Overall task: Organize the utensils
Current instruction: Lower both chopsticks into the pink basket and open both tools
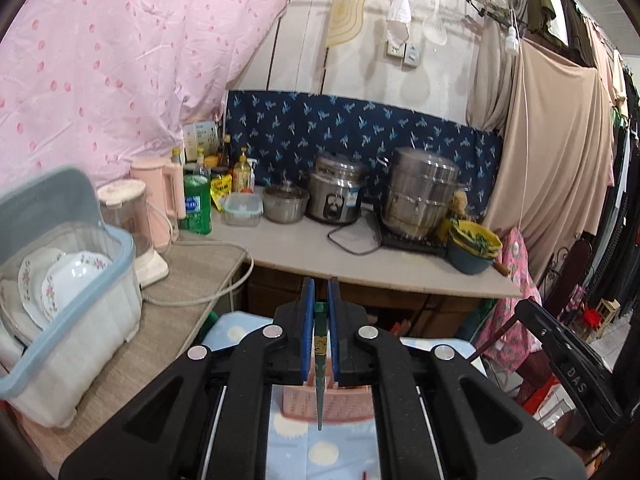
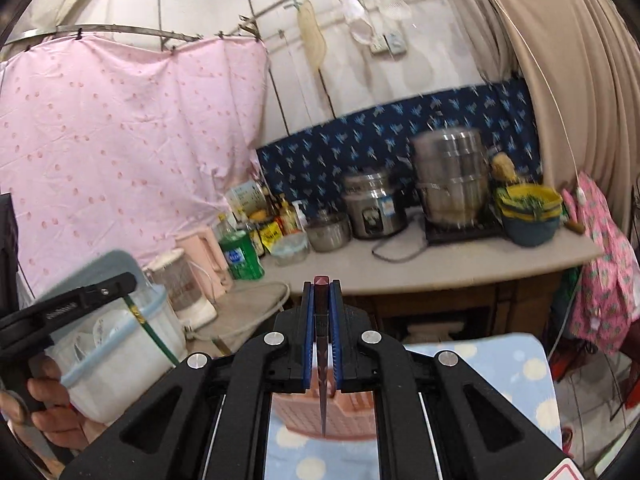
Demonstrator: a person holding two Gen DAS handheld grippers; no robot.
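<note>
Two grippers raised over pink basket [image 1: 328, 402], each clamped on one chopstick. Left gripper [image 1: 321, 300]: jaws narrow, pinching green chopstick [image 1: 319, 372] near its blunt top, tip hanging down toward basket mouth. Right gripper [image 2: 322, 300]: jaws narrow, pinching dark red chopstick [image 2: 322, 380] likewise, tip pointing down at same basket [image 2: 326, 416]. High grip judged deliberate: leaves most of each stick free below the pads for entry tip first.

Basket standing on blue spotted cloth [image 1: 296, 452], toward its far edge; which compartment lies under either tip cannot be told, frame blocking view. Both sticks close to upright; the green one, viewed from the right wrist, slightly tilted.

Room for movement: clear air above basket; no obstruction seen between tips and rim. Dish box [image 1: 68, 312] just beside the left gripper on the counter corner; counter edge [image 1: 380, 280] beyond basket, pots well apart. Risk judged: the two tools crowding one another over a single opening.
</note>
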